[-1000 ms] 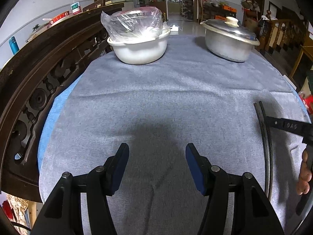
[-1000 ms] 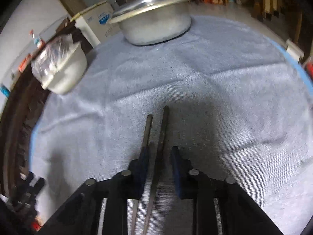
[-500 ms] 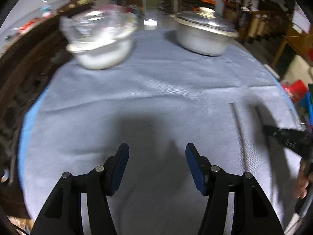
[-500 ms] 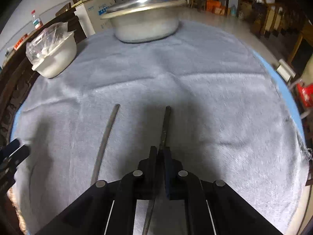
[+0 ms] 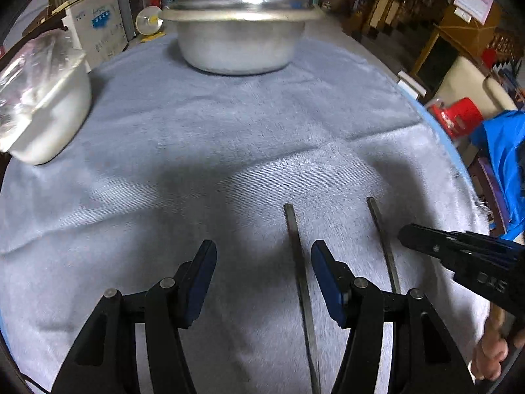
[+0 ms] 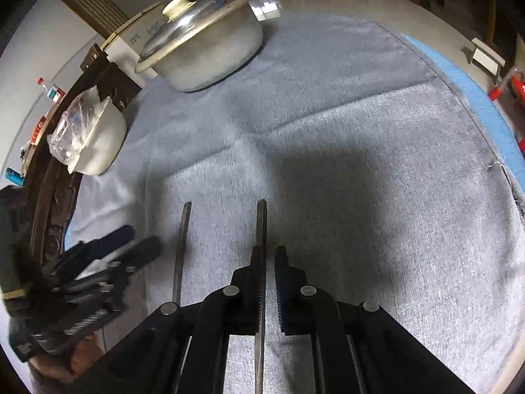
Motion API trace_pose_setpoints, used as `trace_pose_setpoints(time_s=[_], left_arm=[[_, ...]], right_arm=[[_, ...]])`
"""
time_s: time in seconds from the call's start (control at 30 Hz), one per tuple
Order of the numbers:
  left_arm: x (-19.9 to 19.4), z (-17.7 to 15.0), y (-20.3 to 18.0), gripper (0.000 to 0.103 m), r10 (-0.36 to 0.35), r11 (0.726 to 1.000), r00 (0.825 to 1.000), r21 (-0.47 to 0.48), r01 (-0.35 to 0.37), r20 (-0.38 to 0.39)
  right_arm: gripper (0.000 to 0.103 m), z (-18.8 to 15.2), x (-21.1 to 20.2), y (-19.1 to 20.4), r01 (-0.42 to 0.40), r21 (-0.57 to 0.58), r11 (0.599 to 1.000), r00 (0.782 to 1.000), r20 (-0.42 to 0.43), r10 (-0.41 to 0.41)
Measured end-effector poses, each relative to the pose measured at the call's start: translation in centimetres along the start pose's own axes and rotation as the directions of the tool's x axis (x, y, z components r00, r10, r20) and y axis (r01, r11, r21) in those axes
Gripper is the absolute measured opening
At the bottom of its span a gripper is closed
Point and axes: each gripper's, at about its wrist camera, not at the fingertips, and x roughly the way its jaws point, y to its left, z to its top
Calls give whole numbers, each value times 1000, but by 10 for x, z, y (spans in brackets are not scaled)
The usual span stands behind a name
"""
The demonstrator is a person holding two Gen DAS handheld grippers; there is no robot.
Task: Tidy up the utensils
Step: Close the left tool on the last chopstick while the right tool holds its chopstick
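Right tool (image 6: 266,256) is nearly closed on one chopstick (image 6: 261,220). Left tool (image 5: 262,256) is about half open and empty, with the other chopstick (image 5: 297,256) lying on the cloth between its jaws — lower straight, centre the stick, then close. Both sticks sit near the table's front edge, apart and roughly parallel. Grey cloth (image 5: 229,138) is soft and wrinkled, so tips may snag. Lidded pot (image 5: 239,32) and wrapped bowl (image 5: 42,108) stand at the far side — cluttered room beyond.

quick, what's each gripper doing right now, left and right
Left gripper: open, empty, over the loose chopstick on the cloth.
Right gripper: shut on the other chopstick.
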Motion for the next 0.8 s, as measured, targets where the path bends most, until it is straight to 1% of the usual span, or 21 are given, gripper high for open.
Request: trace_pose_setpoints(time_s=[0.1, 0.13, 0.17, 0.2, 0.27, 0.33, 0.37, 0.43, 0.5, 0.57, 0.63, 0.67, 0.7, 0.73, 0.77, 0.8], left_arm=[[13, 3, -5, 61, 5, 1000, 1000, 8, -5, -24], [13, 4, -7, 61, 19, 1000, 1000, 18, -19, -3], [13, 3, -7, 60, 20, 1000, 1000, 22, -20, -6], [12, 3, -8, 57, 22, 999, 1000, 29, -22, 0], [12, 3, -9, 44, 45, 997, 999, 58, -45, 5], [12, 4, -9, 37, 63, 993, 998, 96, -64, 8], [12, 5, -7, 36, 58, 994, 998, 97, -58, 5], [12, 9, -2, 35, 47, 995, 999, 91, -45, -13], [15, 12, -4, 35, 51, 992, 998, 114, -48, -23], [16, 13, -7, 39, 61, 989, 998, 136, -58, -20], [18, 17, -7, 40, 57, 990, 998, 129, -54, -16], [19, 18, -7, 40, 52, 991, 999, 123, -50, -11], [20, 18, -8, 40, 51, 992, 999, 120, -50, -3], [20, 18, -7, 36, 53, 992, 999, 117, -54, 11], [21, 18, -9, 24, 56, 991, 998, 120, -58, 22], [21, 17, -10, 18, 57, 990, 998, 125, -60, 30]], right_arm=[[8, 3, 4, 2, 1, 1, 1000, 1000, 0, -1], [8, 4, 5, 2, 1, 4, 1000, 1000, -2, -1], [8, 6, 7, 2, 4, 5, 1000, 1000, -4, -4], [8, 10, 11, 4, 12, 1, 1000, 1000, -8, -12], [8, 16, 20, 10, 46, -13, 999, 999, -18, -46], [9, 21, 27, 15, 71, -31, 997, 997, -32, -72], [15, 23, 29, 20, 91, -49, 995, 995, -32, -92], [17, 25, 32, 27, 125, -81, 989, 991, -43, -129], [17, 25, 34, 35, 163, -124, 979, 985, -43, -169], [17, 23, 36, 43, 200, -177, 964, 977, -40, -210], [17, 22, 39, 49, 226, -219, 949, 970, -38, -240], [14, 23, 39, 50, 230, -224, 947, 969, -37, -245], [9, 22, 39, 51, 242, -232, 942, 966, -29, -255], [9, 21, 39, 51, 246, -240, 939, 966, -20, -258], [9, 20, 38, 51, 241, -236, 942, 968, -11, -250], [8, 19, 38, 49, 234, -230, 944, 970, -6, -242]])
